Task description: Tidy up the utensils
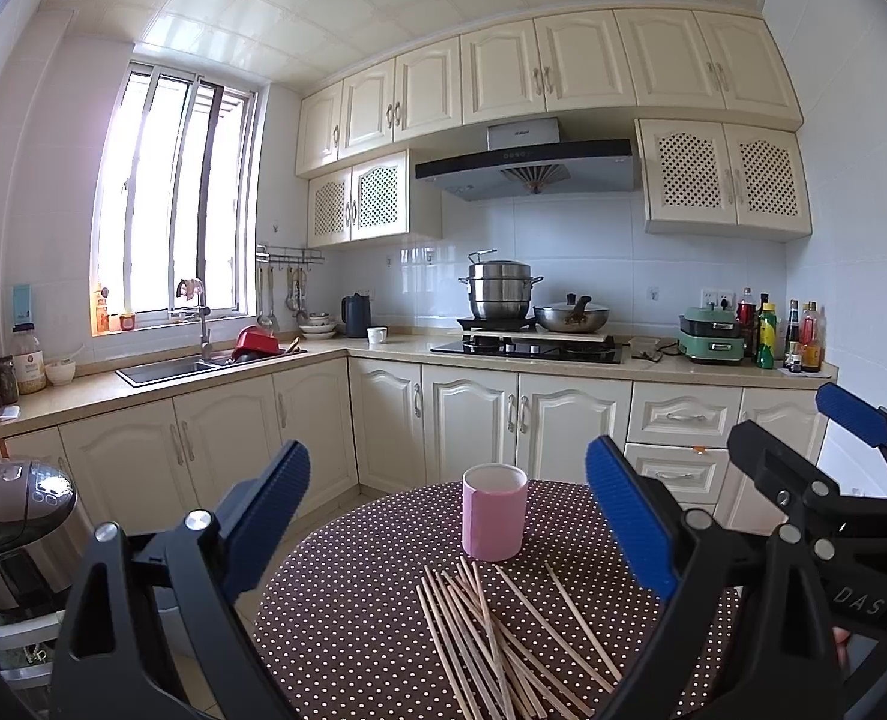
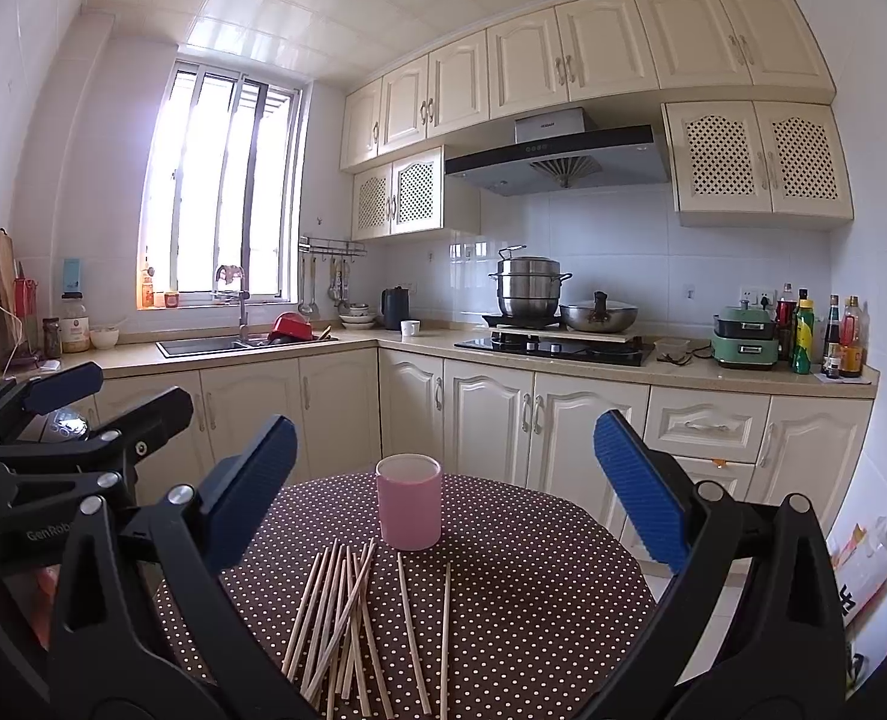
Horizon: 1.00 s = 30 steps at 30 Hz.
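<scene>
Round desk (image 1: pixel 347 612) w/ brown polka-dot cloth, kitchen behind it. Pink cup (image 1: pixel 494 511) stands upright on the desk, toward the far edge, open top up; can't tell if anything's inside.

Wooden chopsticks (image 1: pixel 491 636) lie loose on the cloth on the near side of the cup, none in it. Most are in a crossed, overlapping pile just near-left of the cup as seen from the right wrist cam (image 2: pixel 338 618); two lie apart from the pile, roughly parallel, straight in front of the cup.

Left gripper (image 1: pixel 446 528): fingers spread wide, nothing btwn them, held above the desk w/ the cup framed in the gap. Blue ribbed pads (image 1: pixel 629 528) face inward.

Right gripper (image 2: pixel 443 492): fingers also wide apart, holding nothing, above the desk on the near side of the cup. It shows at the right edge of the left cam (image 1: pixel 821 468), and the left one at the left edge of the right cam (image 2: pixel 77 414). Neither touches cup or chopsticks.
</scene>
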Each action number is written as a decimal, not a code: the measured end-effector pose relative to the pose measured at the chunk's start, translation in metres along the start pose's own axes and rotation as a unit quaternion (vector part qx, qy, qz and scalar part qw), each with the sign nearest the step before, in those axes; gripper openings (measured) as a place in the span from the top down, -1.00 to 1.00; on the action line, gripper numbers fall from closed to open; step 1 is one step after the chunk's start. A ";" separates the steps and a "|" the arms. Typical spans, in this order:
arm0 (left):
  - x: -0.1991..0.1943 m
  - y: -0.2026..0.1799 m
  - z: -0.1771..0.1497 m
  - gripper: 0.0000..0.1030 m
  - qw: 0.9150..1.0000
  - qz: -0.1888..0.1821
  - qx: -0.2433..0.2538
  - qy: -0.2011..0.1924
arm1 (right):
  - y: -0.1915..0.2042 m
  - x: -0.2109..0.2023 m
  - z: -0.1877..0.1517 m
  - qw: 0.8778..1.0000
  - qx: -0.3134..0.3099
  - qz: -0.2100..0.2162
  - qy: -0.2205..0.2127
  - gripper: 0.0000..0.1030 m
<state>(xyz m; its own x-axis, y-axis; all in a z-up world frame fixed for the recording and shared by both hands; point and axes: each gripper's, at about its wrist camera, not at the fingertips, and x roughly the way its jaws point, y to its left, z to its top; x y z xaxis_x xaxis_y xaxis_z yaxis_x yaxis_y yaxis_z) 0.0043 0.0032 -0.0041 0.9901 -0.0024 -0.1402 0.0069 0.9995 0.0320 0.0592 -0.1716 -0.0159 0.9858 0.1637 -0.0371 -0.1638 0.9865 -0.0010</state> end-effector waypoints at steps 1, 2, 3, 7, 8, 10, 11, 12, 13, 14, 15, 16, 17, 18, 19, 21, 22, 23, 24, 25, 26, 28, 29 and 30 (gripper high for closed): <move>0.000 -0.001 0.000 -0.78 1.000 0.000 0.000 0.000 | 0.000 0.000 0.000 1.000 0.000 0.000 0.000 -0.89; 0.000 -0.002 0.000 -0.78 1.000 0.000 0.000 0.000 | 0.000 0.000 0.000 1.000 0.000 0.000 0.000 -0.89; 0.000 -0.002 0.000 -0.78 1.000 0.000 0.000 0.000 | 0.001 0.000 -0.001 1.000 0.000 0.000 0.001 -0.89; -0.002 0.002 0.001 -0.78 1.000 -0.001 -0.002 0.001 | 0.001 0.000 -0.001 1.000 0.000 0.000 0.002 -0.89; -0.002 0.001 0.001 -0.78 1.000 0.000 -0.002 0.001 | 0.001 0.000 -0.001 1.000 -0.001 0.000 0.001 -0.89; -0.003 0.002 0.002 -0.78 1.000 0.000 -0.003 0.001 | 0.001 0.000 -0.001 1.000 0.000 0.000 0.002 -0.89; -0.003 0.002 0.001 -0.78 1.000 0.000 -0.003 0.001 | 0.001 0.000 -0.001 1.000 0.000 0.000 0.001 -0.89; -0.002 0.001 0.001 -0.78 1.000 0.000 -0.003 0.001 | 0.001 0.000 -0.001 1.000 -0.001 -0.001 0.001 -0.89; -0.002 0.002 0.001 -0.78 1.000 0.000 -0.003 0.002 | 0.001 0.000 -0.001 1.000 -0.001 -0.001 0.002 -0.89; -0.002 0.002 0.001 -0.78 1.000 -0.001 -0.003 0.002 | 0.000 0.001 -0.001 1.000 0.000 0.000 0.003 -0.89; -0.002 0.002 0.001 -0.78 1.000 0.000 -0.003 0.002 | 0.001 0.001 -0.001 1.000 0.000 0.000 0.003 -0.89; -0.002 0.002 0.001 -0.78 1.000 -0.001 -0.003 0.003 | 0.001 0.001 -0.001 1.000 0.000 -0.001 0.003 -0.89; -0.002 0.003 0.001 -0.78 1.000 -0.001 -0.003 0.003 | 0.001 0.001 -0.002 1.000 0.000 -0.001 0.003 -0.89; -0.002 0.003 0.001 -0.78 1.000 -0.001 -0.004 0.002 | 0.001 0.001 -0.001 1.000 0.000 0.000 0.003 -0.89; -0.002 0.003 0.001 -0.78 1.000 -0.001 -0.003 0.003 | 0.001 0.001 -0.002 1.000 0.000 -0.001 0.003 -0.89; -0.001 0.003 0.000 -0.78 1.000 0.000 -0.003 0.004 | 0.001 0.001 -0.002 1.000 0.001 -0.001 0.004 -0.89; -0.001 0.002 -0.001 -0.78 1.000 0.000 -0.003 0.005 | 0.001 0.001 -0.002 1.000 0.002 0.000 0.006 -0.89; 0.000 0.002 -0.002 -0.78 1.000 0.001 -0.003 0.005 | 0.001 0.001 -0.002 1.000 0.003 0.000 0.007 -0.89; 0.000 0.002 -0.002 -0.78 1.000 0.000 -0.003 0.006 | 0.001 0.001 -0.002 1.000 0.003 0.000 0.007 -0.89; 0.001 0.002 -0.002 -0.78 1.000 0.000 -0.003 0.007 | 0.001 0.001 -0.002 1.000 0.003 -0.001 0.008 -0.89; 0.002 0.002 -0.002 -0.78 1.000 0.000 -0.003 0.007 | 0.001 0.002 -0.002 1.000 0.003 -0.001 0.008 -0.89; 0.002 0.002 -0.003 -0.78 1.000 0.000 -0.003 0.008 | 0.001 0.002 -0.002 1.000 0.003 0.000 0.009 -0.89; 0.002 0.002 -0.003 -0.78 1.000 0.001 -0.003 0.008 | 0.001 0.002 -0.002 1.000 0.003 0.000 0.010 -0.89; 0.003 0.002 -0.003 -0.78 1.000 0.000 -0.004 0.009 | 0.001 0.002 -0.002 1.000 0.003 0.000 0.010 -0.89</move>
<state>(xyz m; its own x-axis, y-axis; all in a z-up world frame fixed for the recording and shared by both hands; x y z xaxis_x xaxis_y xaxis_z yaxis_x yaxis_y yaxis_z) 0.0065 0.0051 -0.0075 0.9876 -0.0010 -0.1571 0.0049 0.9997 0.0249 0.0610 -0.1704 -0.0181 0.9850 0.1628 -0.0573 -0.1628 0.9867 0.0054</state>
